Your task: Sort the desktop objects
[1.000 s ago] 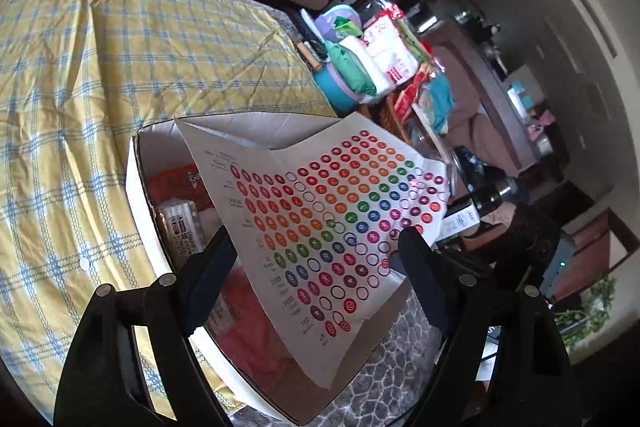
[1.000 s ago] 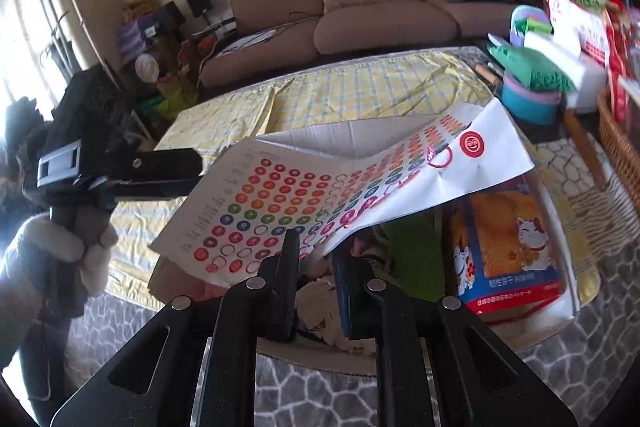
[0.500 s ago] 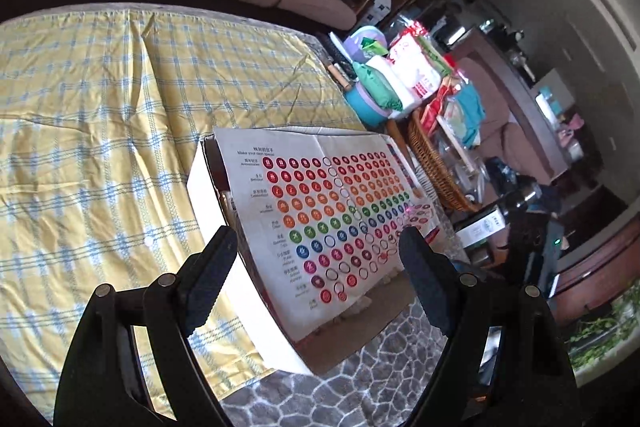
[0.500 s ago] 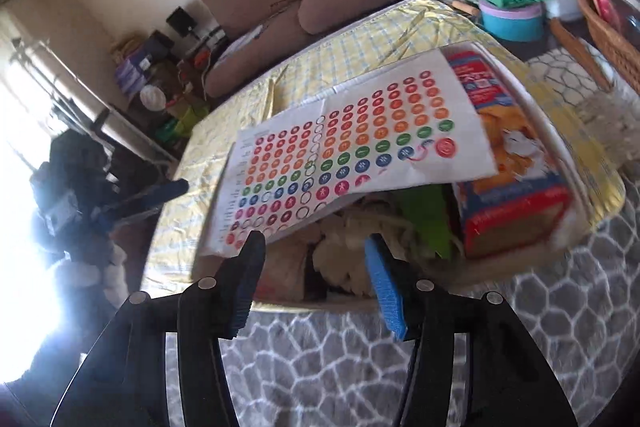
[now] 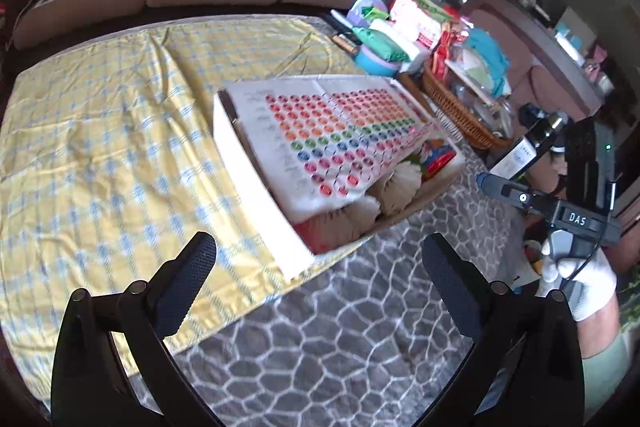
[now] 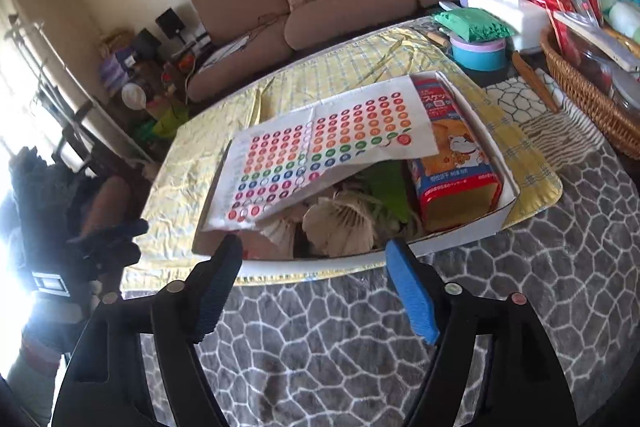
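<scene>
Fingers: both black two-finger grippers, left gripper and right gripper, spread apart, empty, just short of the box.
Sticker sheet: white paper sheet of coloured round stickers rests atop the shallow white cardboard box, probably stowed.

Sticker sheet with rows of coloured dots lying face up across far-left part of white box, near edge drooping. White box sitting on yellow checked cloth at its near-right corner. Inside, cat-printed carton lying along right wall, shuttlecocks resting by near wall.
</scene>
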Demonstrator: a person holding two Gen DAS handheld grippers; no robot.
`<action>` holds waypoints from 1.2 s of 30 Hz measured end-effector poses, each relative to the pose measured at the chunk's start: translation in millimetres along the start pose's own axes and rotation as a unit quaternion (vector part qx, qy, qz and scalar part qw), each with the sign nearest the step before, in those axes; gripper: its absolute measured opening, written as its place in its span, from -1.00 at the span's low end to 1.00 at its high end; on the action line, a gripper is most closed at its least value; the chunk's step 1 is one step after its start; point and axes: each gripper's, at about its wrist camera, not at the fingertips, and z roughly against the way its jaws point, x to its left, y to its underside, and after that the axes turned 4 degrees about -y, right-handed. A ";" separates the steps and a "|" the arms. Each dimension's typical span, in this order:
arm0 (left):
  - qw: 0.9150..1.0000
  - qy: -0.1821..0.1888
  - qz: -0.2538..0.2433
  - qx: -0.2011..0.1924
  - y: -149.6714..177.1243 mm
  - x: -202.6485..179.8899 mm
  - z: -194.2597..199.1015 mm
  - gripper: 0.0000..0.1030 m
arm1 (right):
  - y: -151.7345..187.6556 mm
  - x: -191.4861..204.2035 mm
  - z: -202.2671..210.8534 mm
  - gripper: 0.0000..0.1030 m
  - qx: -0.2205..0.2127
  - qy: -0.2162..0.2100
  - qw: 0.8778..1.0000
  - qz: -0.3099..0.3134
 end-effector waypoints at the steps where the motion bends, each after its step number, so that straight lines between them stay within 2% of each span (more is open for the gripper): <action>1: 1.000 -0.010 0.002 -0.002 7.3 1.9 4.5 1.00 | 3.8 4.5 -2.9 0.59 0.002 0.003 1.000 0.007; 10: 0.993 -0.110 0.030 -0.017 69.6 28.6 21.9 1.00 | 38.4 38.9 -34.4 0.75 0.017 0.042 0.998 0.051; 13: 0.987 -0.148 0.055 -0.017 94.5 43.1 17.3 1.00 | 54.0 50.2 -52.3 0.77 0.025 0.055 0.996 0.069; 20: 0.973 -0.200 0.119 -0.008 131.1 73.3 -6.3 1.00 | 82.5 74.0 -105.0 0.77 0.039 0.081 0.990 0.110; 24: 0.969 -0.202 0.145 -0.011 137.1 79.9 -11.3 1.00 | 86.3 81.0 -128.6 0.77 0.052 0.096 0.985 0.132; 32: 0.962 -0.235 0.140 -0.006 131.0 79.0 -27.2 1.00 | 89.2 74.4 -154.5 0.77 0.066 0.117 0.980 0.147; 36: 0.957 -0.252 0.145 -0.013 128.1 79.6 -31.7 1.00 | 89.7 72.2 -156.3 0.82 0.056 0.116 0.980 0.149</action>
